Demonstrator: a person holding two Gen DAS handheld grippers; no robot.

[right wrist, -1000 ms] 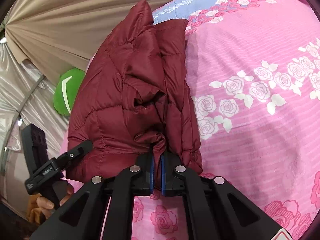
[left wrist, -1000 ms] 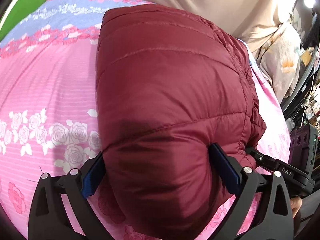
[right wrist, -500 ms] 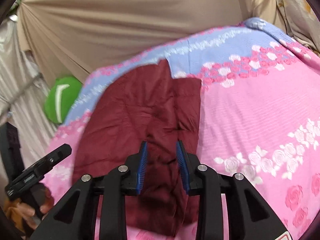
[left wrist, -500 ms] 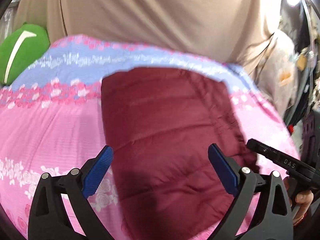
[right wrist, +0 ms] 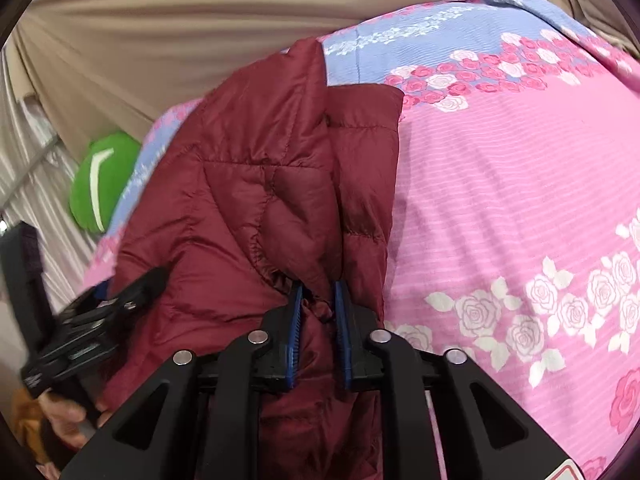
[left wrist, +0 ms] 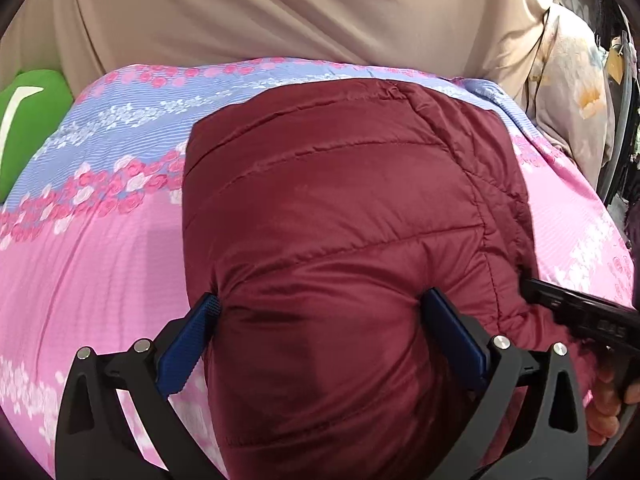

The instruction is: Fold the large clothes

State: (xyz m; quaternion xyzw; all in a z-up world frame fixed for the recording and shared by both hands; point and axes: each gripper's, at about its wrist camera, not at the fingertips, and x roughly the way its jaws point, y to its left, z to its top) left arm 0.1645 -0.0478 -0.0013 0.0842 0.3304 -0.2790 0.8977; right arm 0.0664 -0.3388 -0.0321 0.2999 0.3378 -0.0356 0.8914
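Note:
A maroon quilted puffer jacket (left wrist: 340,208) lies folded on a pink and lilac floral bedspread (left wrist: 100,248). My left gripper (left wrist: 320,332) is open wide, its blue pads either side of the jacket's near bulging edge. In the right wrist view the jacket (right wrist: 256,184) lies bunched, with a fold of it between the blue pads of my right gripper (right wrist: 318,312). The jaws stand a little apart and touch the fold. The other gripper shows at the left edge of the right wrist view (right wrist: 92,320).
A beige curtain (left wrist: 280,12) hangs behind the bed. A green cushion (left wrist: 28,120) sits at the bed's far left corner. Hanging clothes and a rack (left wrist: 580,92) stand to the right of the bed.
A second ago my right gripper was shut on the jacket fold, then it opened and pulled back. Now both grippers are close to the jacket again, the right one closing around a fold.

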